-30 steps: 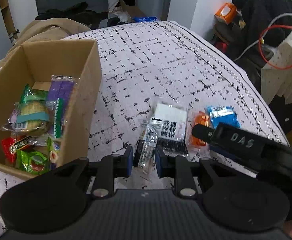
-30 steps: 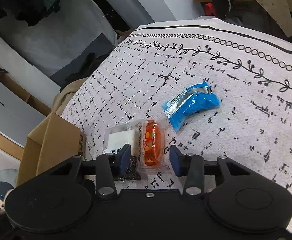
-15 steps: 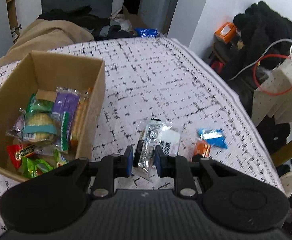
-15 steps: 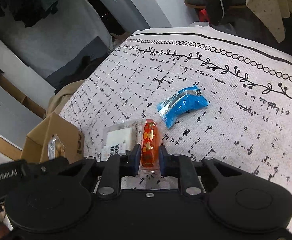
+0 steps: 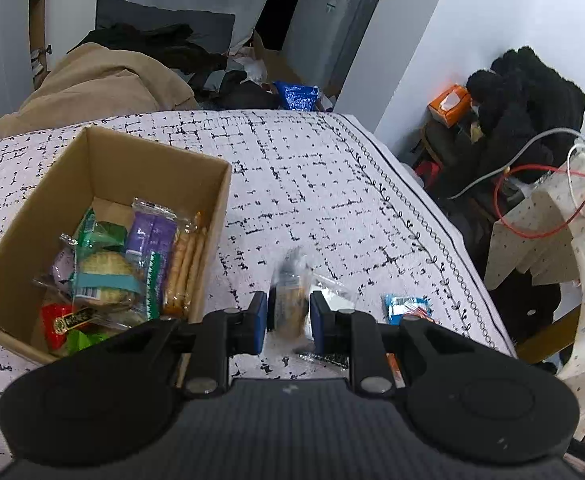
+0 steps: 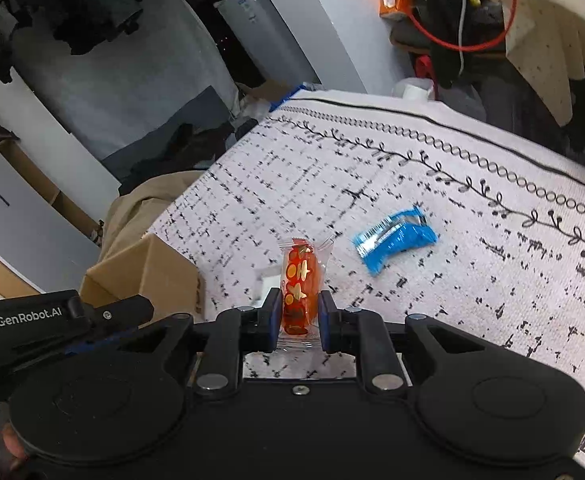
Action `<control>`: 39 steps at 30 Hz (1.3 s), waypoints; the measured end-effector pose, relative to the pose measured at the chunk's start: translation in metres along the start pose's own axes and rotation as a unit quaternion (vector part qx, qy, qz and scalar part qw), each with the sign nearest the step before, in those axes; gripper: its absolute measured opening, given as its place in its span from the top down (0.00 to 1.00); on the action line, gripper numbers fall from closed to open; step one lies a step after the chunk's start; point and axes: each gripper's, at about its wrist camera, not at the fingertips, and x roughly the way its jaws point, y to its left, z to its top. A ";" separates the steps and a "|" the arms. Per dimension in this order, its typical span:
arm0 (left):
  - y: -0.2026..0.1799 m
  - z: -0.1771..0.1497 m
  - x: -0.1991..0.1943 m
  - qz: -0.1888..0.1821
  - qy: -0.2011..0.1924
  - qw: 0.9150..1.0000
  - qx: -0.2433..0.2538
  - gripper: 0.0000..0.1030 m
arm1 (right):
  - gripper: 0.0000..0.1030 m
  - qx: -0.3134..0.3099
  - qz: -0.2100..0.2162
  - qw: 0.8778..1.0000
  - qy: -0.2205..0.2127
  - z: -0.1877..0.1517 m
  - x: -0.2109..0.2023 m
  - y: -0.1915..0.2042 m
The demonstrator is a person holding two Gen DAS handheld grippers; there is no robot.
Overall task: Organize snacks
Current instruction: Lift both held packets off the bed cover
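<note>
Left wrist view. Risk: the left hand-held gripper (image 5: 288, 317) carries a clear-wrapped snack (image 5: 289, 305) that shows blurred, so the quality of the grip cannot be confirmed. The film looks slippery, and the packet could slide out before it is over the cardboard box (image 5: 148, 156), which sits to the left of the jaws. The box is already well filled with packets; a careless release near its right wall could land the snack on the rim or on the bench (image 5: 324, 184). State: jaws narrow, both blue pads against the packet, which stands up between them clear of the cloth. A blue packet (image 5: 406, 307) lies on the bench to the right of the jaws, partly hidden by the right finger.

Right wrist view. Risk: the right hand-held gripper (image 6: 300, 320) pinches an orange snack (image 6: 300, 288) by its lower part only, with most of the packet standing free above the pads. It could pivot or slip through the clear film if swung quickly. The left tool body sits close at the lower left, between this gripper and the box (image 6: 148, 276), so the two could collide on the way there. State: jaws drawn close, pressed on the orange snack, which is held upright and off the bench. The blue packet (image 6: 394, 240) lies ahead and to the right, untouched.
</note>
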 end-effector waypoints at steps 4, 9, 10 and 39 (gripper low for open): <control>0.006 0.006 -0.007 -0.008 -0.002 1.000 -0.006 0.79 | 0.82 -0.010 0.000 1.000 -0.006 0.004 -0.003 0.014; 0.013 0.013 -0.013 -0.021 -0.004 1.000 -0.015 0.79 | 0.82 -0.020 -0.001 1.000 -0.011 0.005 -0.006 0.026; 0.015 0.014 -0.014 -0.023 -0.004 1.000 -0.016 0.81 | 0.82 -0.020 -0.002 1.000 -0.012 0.005 -0.006 0.027; 0.003 -0.033 0.030 -0.013 0.115 0.990 0.078 0.49 | 0.82 0.032 -0.006 0.999 -0.007 -0.022 -0.010 -0.036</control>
